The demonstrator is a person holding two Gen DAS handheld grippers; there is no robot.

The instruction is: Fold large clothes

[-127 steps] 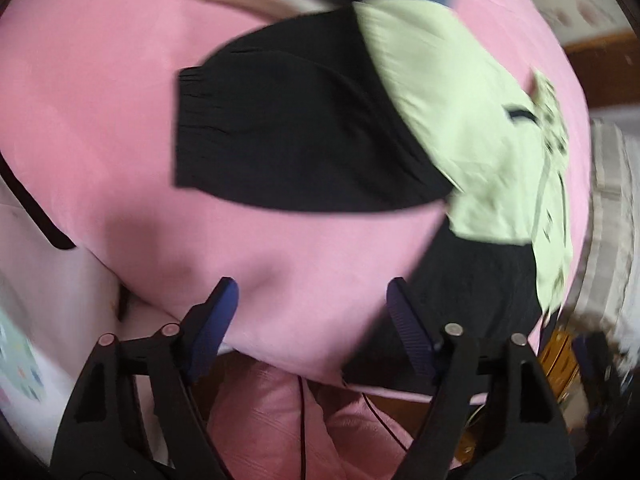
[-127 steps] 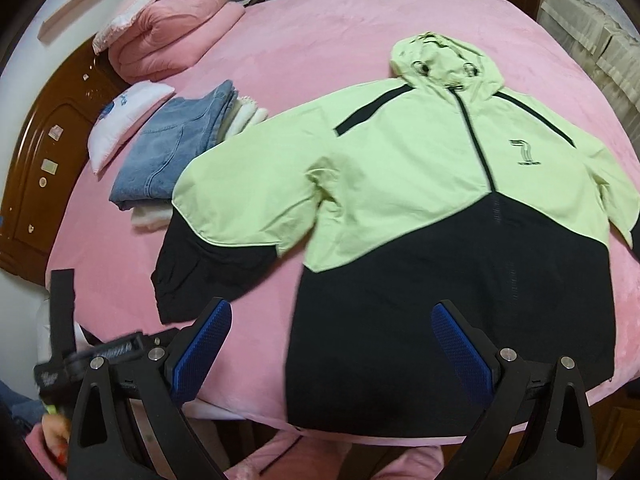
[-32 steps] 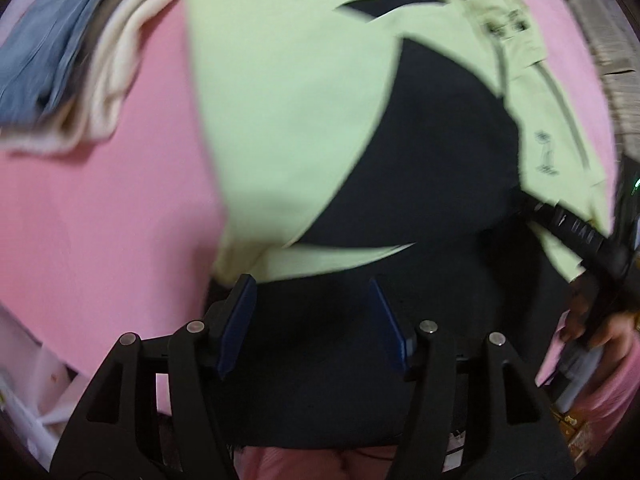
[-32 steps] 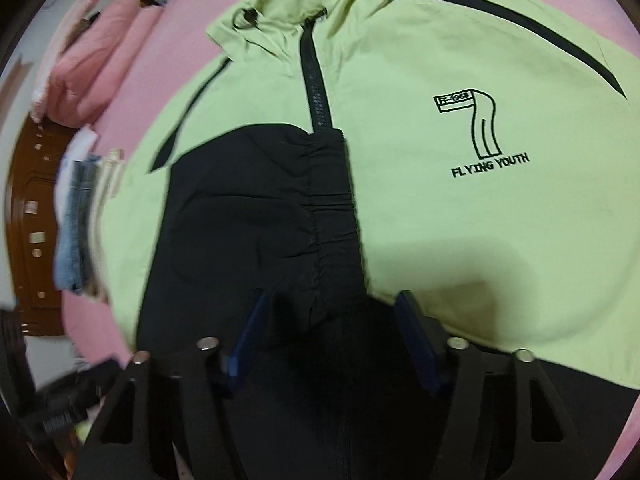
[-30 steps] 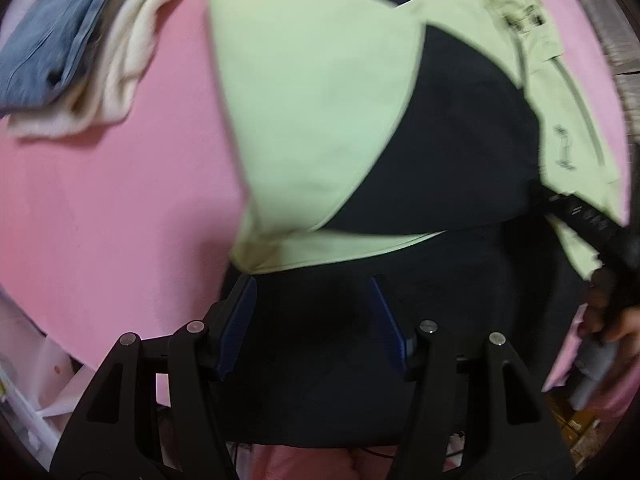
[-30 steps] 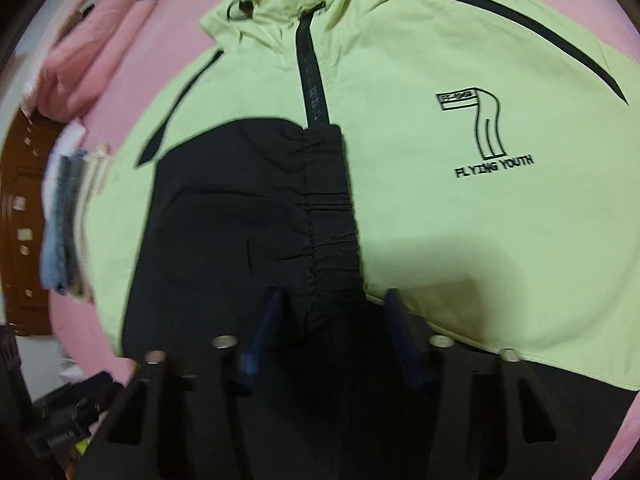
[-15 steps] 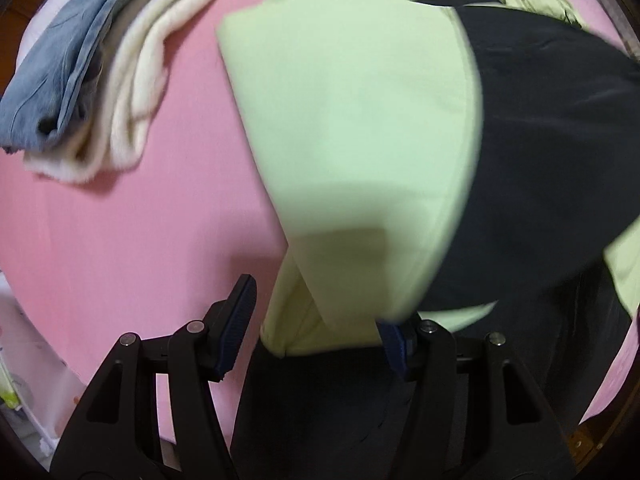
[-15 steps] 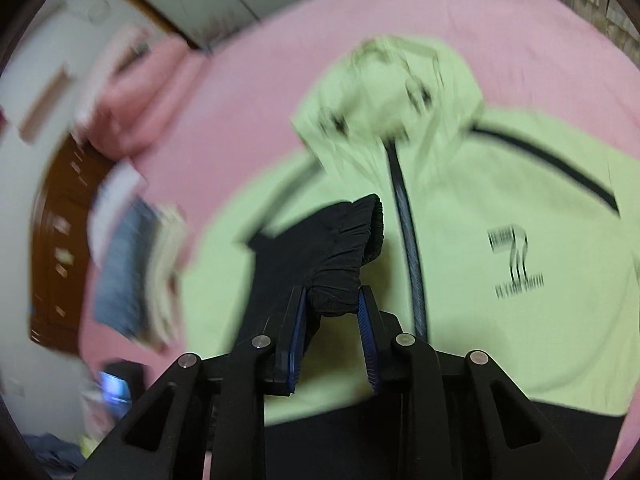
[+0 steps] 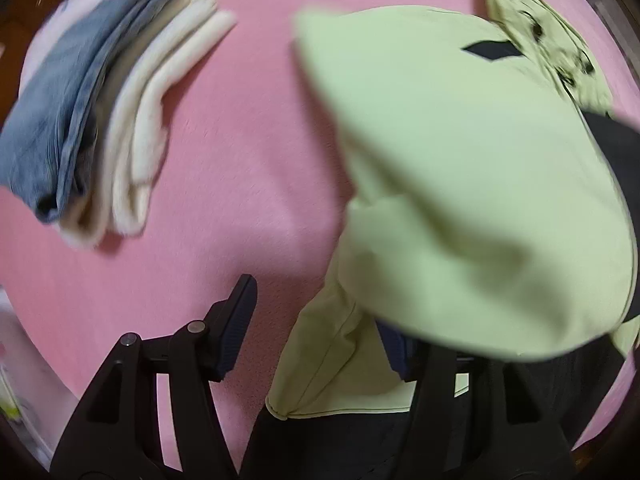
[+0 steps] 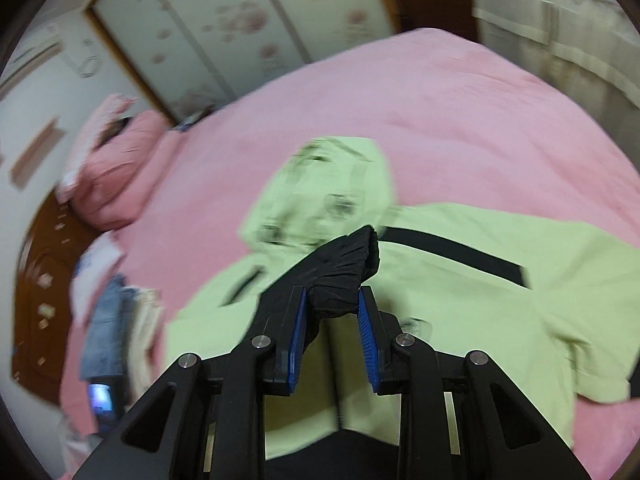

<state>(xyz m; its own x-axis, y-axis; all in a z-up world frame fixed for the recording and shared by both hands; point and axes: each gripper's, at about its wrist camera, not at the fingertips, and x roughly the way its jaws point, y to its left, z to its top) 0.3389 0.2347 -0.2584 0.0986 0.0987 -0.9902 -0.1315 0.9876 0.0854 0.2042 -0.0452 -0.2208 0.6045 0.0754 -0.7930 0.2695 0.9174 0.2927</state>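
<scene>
Soft, even indoor light; both fisheye views are motion-blurred, edges bowed and vignetted dark, shadows faint on the bed (image 9: 248,128)

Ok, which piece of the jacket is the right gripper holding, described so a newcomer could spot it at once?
Start at the pink bed, where a lime-green and black hooded jacket lies spread out. Just below its hood, the right gripper pinches the sleeve cuff. It is the only black, gathered bunch lifted off the fabric; everything around it is flat and green.
</scene>
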